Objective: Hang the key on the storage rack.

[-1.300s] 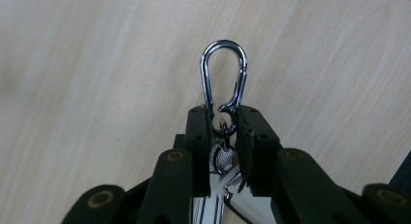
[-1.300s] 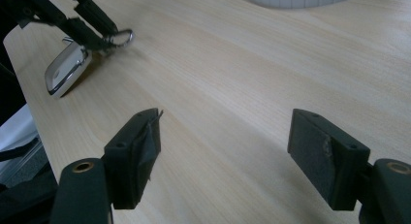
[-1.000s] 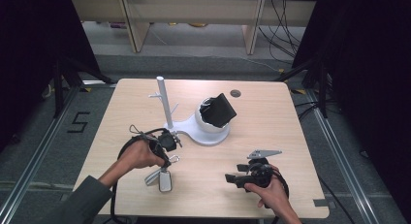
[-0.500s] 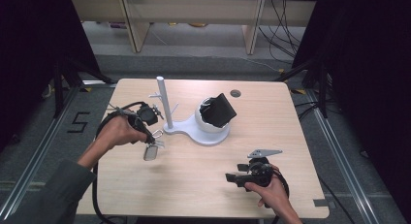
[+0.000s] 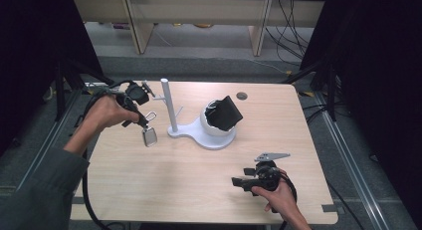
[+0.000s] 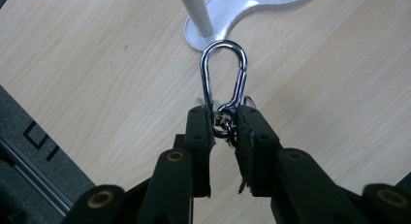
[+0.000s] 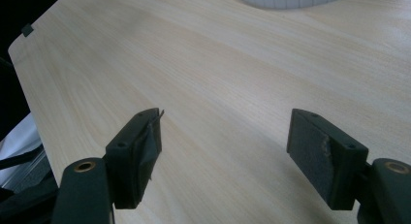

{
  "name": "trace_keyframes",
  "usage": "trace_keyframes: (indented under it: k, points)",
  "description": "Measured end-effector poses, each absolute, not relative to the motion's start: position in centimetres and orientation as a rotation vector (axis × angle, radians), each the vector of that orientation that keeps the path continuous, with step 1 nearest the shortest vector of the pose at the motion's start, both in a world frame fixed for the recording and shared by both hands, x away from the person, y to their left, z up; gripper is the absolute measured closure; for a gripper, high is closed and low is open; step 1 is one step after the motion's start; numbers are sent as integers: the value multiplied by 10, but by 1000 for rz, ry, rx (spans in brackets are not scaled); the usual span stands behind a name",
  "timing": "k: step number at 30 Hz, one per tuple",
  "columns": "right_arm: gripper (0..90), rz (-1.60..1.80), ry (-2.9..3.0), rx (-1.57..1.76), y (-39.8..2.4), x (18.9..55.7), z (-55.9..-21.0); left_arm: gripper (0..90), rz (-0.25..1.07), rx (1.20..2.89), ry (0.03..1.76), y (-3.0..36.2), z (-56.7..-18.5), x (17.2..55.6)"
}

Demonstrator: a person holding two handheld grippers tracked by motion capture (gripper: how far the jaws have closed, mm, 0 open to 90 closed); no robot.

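My left gripper (image 5: 145, 123) hangs above the table's left side, just left of a white stand's pole (image 5: 167, 104). It is shut on the small ring of a silver carabiner (image 6: 224, 74), which sticks out past the jaws toward the pole's foot (image 6: 196, 21). A grey tag (image 5: 149, 137) dangles below the gripper in the high view. My right gripper (image 5: 238, 181) rests low near the front right of the table, jaws wide open over bare wood with nothing between them (image 7: 225, 136).
The stand's white base (image 5: 195, 135) carries a white bowl-like holder with a black object (image 5: 226, 113) in it. Thin pegs stick out from the pole. A round cable hole (image 5: 242, 96) sits at the back of the table. Shelving stands beyond the table.
My left hand has lifted the carabiner and tag off the table's front and carried them up and back-left beside the pole. The right hand has stayed put.
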State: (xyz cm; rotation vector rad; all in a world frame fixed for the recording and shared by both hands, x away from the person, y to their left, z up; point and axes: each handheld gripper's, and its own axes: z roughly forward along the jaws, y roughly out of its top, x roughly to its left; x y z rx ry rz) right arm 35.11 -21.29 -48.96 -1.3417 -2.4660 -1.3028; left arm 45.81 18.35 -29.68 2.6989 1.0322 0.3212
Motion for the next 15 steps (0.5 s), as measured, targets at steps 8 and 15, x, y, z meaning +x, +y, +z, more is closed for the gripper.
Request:
trace_keyframes:
  k: [8, 15]
  points:
    - [294, -1304, -2495, -1326, -214, 353, -491, 753, 343, 2679, 1068, 190, -281, 467]
    - [294, -1304, -2506, -1330, -215, 354, -491, 754, 343, 2655, 1088, 189, -272, 477]
